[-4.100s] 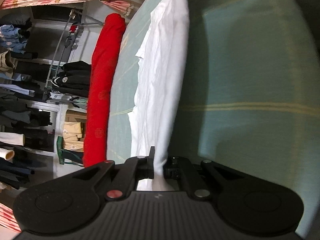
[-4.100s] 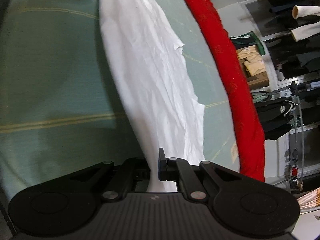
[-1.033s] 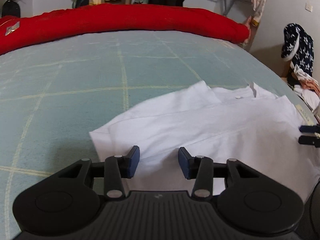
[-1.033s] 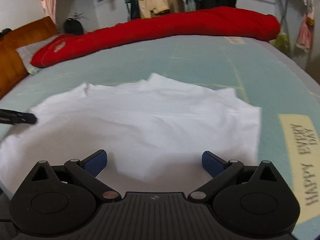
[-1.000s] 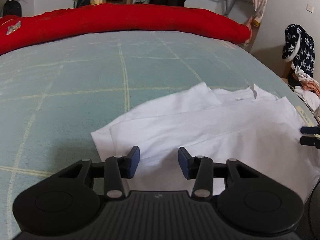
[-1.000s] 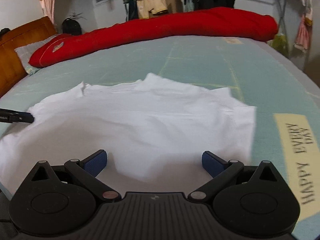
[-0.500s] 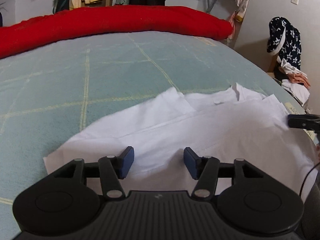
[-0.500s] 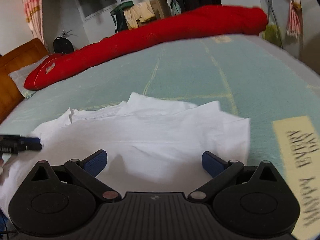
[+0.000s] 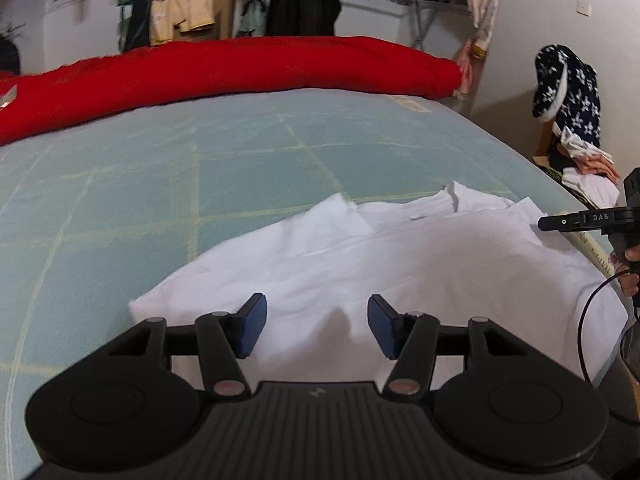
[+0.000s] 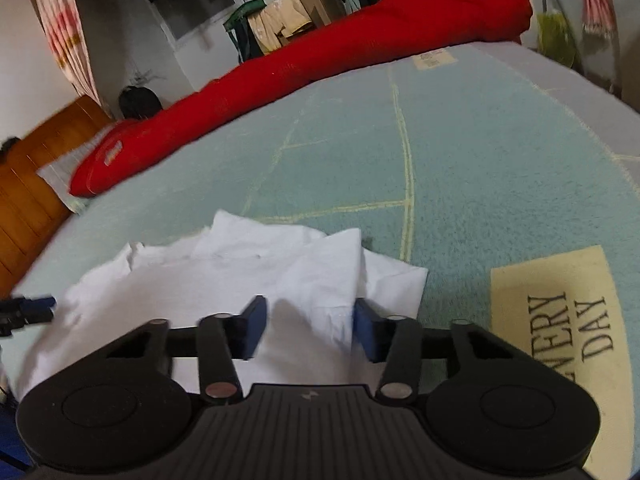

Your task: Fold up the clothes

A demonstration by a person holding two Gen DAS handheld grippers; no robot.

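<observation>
Your left gripper (image 9: 316,326) hovered over the near left end of the shirt (image 9: 400,264), which lay flat on the bed (image 9: 240,168) straight ahead of it and stretched away to its right. The shirt's long axis ran across both grippers, side to side, with the collar end on the far edge. The left gripper's jaws stood about half apart with nothing between them; a small ridge of white cloth rose just ahead of the gap, but the pads (image 9: 250,330) did not press it. From this side the shirt's left corner was the nearer one, just to the left of the left pad.

Your right gripper (image 10: 306,330) sat at the shirt's (image 10: 224,280) right end, where a flap was already turned over toward the middle. Its jaws were closing, with a raised fold of cloth between them; the right pad (image 10: 365,334) looked to be at the cloth's edge, though I cannot tell whether the grip had caught yet. This hand was the nearer one to the shirt's right edge, which lay just to the right of its jaws, with the bed's printed patch (image 10: 560,328) beyond that.

Judging from the layout, the coming fold would turn on that right end being lifted and carried left along the long axis, toward your left gripper.
</observation>
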